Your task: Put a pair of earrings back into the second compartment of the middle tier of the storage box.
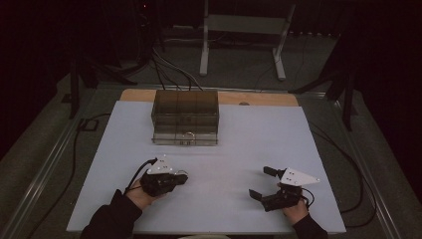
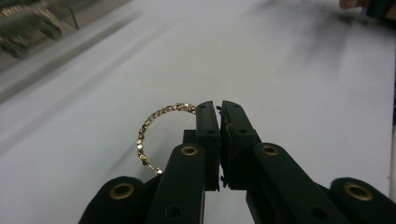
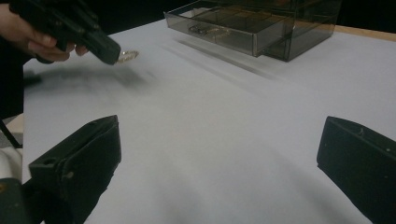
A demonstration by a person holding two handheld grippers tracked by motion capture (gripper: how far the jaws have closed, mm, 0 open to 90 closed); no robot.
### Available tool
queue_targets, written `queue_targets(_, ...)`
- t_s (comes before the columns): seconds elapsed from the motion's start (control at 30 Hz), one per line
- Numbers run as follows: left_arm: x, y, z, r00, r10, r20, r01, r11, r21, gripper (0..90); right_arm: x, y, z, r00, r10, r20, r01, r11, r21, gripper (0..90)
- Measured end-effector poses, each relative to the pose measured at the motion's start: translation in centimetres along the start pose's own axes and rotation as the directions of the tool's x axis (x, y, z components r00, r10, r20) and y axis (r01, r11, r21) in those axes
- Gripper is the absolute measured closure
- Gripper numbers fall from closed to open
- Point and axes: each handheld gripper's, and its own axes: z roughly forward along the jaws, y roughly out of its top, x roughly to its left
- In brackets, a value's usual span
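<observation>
The left tool [image 2: 219, 107] is clenched on a gold beaded bracelet [image 2: 156, 128], pinching one side of the ring so the rest hangs out to one side of the jaws, clear of the white desk [image 1: 239, 144] near its near left part. This looks like the carrying step: the bracelet is picked up, and the next move probably calls for taking it toward the smoked plastic drawer box [image 1: 185, 117] at the far edge, whose bottom drawer [image 3: 224, 32] stands pulled out. Being a ring, it has no real long axis; its plane stands roughly upright. The right tool [image 3: 219, 163] rests released near the near right corner.
</observation>
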Motion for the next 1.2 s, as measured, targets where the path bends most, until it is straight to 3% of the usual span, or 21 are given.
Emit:
queue_targets(0.53,1.9,3.3,-1.1,0.9999,-0.011,-0.010,0.010,0.9978,-0.065,88.1,0.0,0.0,0.1,1.0000,0.000,-0.003,0.000,1.000,0.002,0.0)
queue_targets(0.87,2.9,5.4,-1.5,0.9992,-0.009,-0.040,0.004,0.9940,-0.109,88.1,0.0,0.1,0.0,1.0000,-0.003,-0.003,0.003,1.000,0.001,0.0)
queue_targets(1.2,4.1,6.9,-0.8,0.9977,-0.022,-0.064,0.013,0.9905,-0.137,88.1,0.1,0.1,0.0,1.0000,-0.005,-0.005,0.005,1.000,0.002,0.0)
